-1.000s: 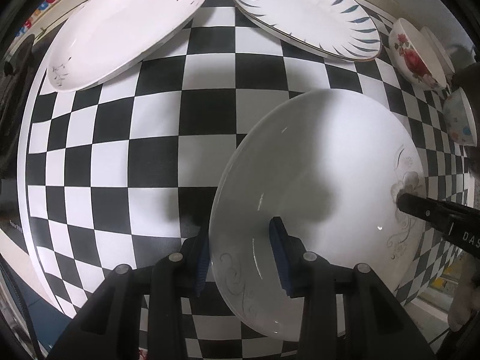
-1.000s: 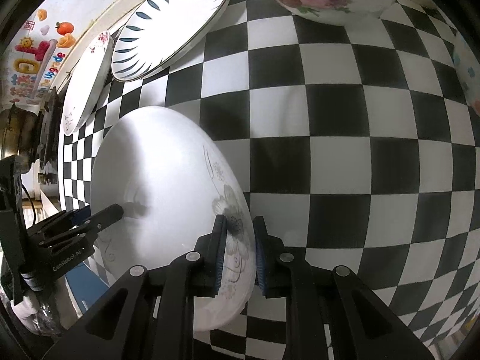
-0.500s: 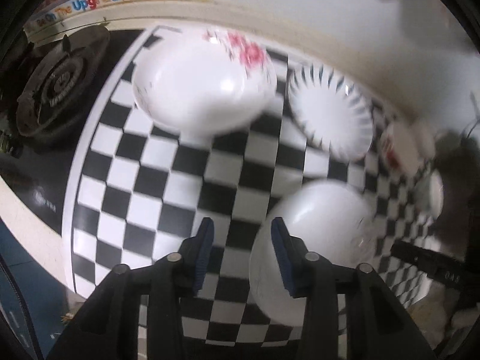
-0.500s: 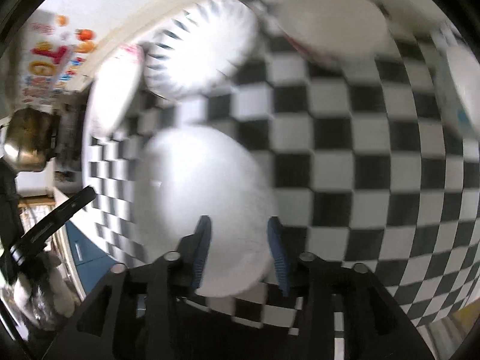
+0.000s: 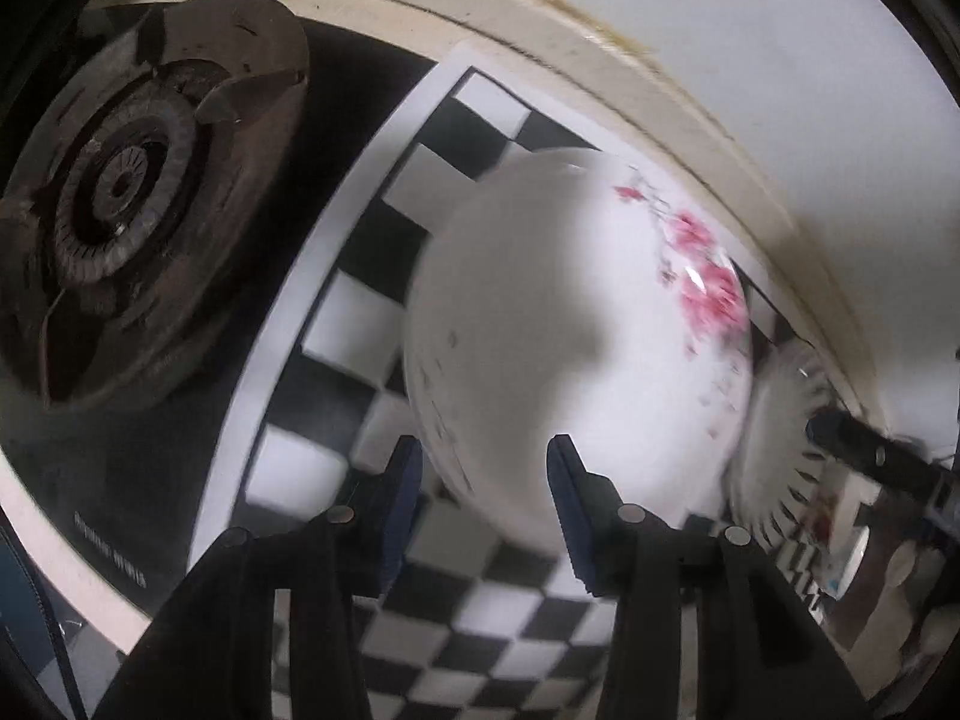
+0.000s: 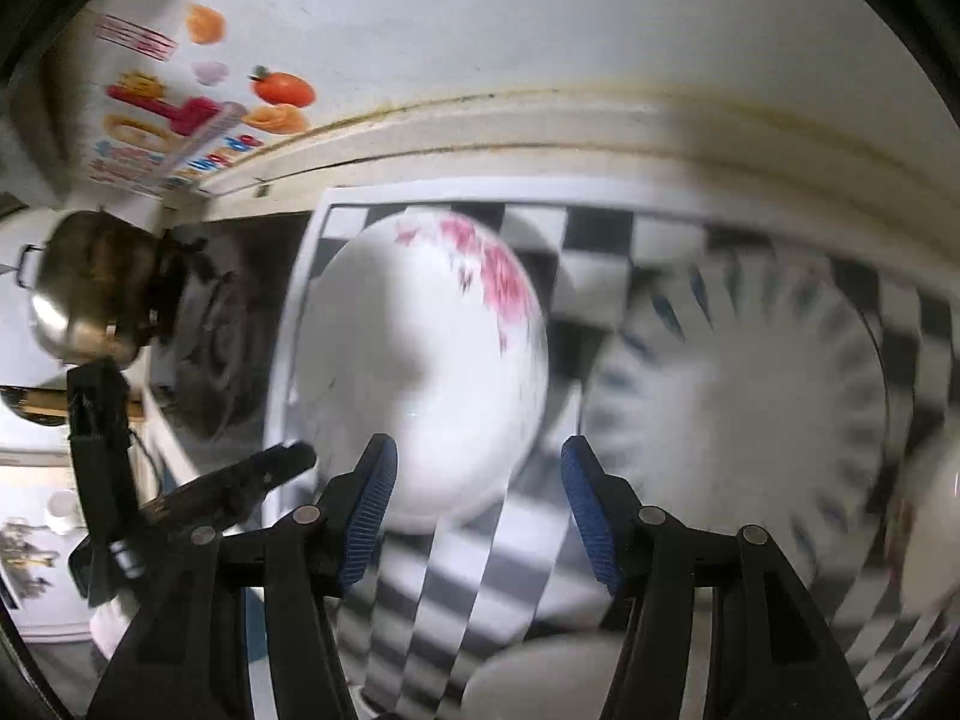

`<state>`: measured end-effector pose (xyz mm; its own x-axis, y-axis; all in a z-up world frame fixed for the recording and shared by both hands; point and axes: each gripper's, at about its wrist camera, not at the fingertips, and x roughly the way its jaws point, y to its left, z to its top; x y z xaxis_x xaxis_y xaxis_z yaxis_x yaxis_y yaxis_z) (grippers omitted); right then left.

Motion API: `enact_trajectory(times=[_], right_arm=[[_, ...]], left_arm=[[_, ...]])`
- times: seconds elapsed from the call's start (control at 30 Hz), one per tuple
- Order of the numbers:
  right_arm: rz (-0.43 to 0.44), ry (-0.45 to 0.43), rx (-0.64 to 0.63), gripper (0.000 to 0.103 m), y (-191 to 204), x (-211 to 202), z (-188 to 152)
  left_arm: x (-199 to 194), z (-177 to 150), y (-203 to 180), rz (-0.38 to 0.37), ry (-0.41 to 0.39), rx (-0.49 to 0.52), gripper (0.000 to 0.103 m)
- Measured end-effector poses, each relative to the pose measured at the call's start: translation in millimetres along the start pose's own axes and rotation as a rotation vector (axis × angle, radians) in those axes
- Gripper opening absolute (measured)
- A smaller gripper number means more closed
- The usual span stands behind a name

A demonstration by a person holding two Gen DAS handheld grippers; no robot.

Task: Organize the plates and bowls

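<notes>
Right, through my left wrist camera the left tongs [image 5: 480, 480] stand spread and pinch nothing. The pink-flowered plate [image 5: 576, 336] lies on the checkered mat [image 5: 432, 630] just ahead of the tips, its near rim between the fingers [image 5: 399, 489]. A gas burner [image 5: 120, 204] sits off to their left, and the blue-petal plate [image 5: 780, 450] shows blurred to the right.

Through my right wrist camera the right tongs [image 6: 477, 501] are also spread and hold nothing. Ahead and left of them lies the pink-flowered plate [image 6: 420, 372]; ahead and right, smeared by blur, the blue-petal plate [image 6: 750, 414]. A kettle [image 6: 90, 288] stands far left, and the left tongs [image 6: 270, 468] reach in at lower left.
</notes>
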<state>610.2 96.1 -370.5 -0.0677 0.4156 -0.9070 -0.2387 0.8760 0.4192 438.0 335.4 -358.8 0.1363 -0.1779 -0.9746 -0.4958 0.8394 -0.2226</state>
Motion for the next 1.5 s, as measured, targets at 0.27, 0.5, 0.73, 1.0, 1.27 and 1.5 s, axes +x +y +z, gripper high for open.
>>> enact_trajectory(times=[0.27,0.5,0.73,1.0,1.27,1.5], right_arm=[[-0.074,0.097,-0.001,0.056,-11.5,55.3,60.3],[-0.085,0.166,-0.02,0.046,-12.3,83.2,73.6],[-0.091,0.211,-0.043,0.029,-11.2,100.1,69.9],[-0.086,0.182,-0.033,0.022,-17.1,95.8,60.7],[-0.065,0.151,-0.035,0.017,-9.1,83.3,46.5],[-0.027,0.114,-0.035,0.017,-5.3,59.4,25.8]], left_arm=[[33.8,24.5,6.3,0.011,0.068,-0.004,0.04],[43.8,28.8,-1.1,0.002,0.077,0.018,0.04],[45.4,34.6,-4.6,0.003,0.059,0.031,0.036],[33.0,25.4,11.8,0.012,0.023,0.035,0.033],[-0.1,10.6,13.8,0.017,-0.027,0.057,0.033],[-34.7,-5.1,14.1,0.009,-0.077,0.087,0.033]])
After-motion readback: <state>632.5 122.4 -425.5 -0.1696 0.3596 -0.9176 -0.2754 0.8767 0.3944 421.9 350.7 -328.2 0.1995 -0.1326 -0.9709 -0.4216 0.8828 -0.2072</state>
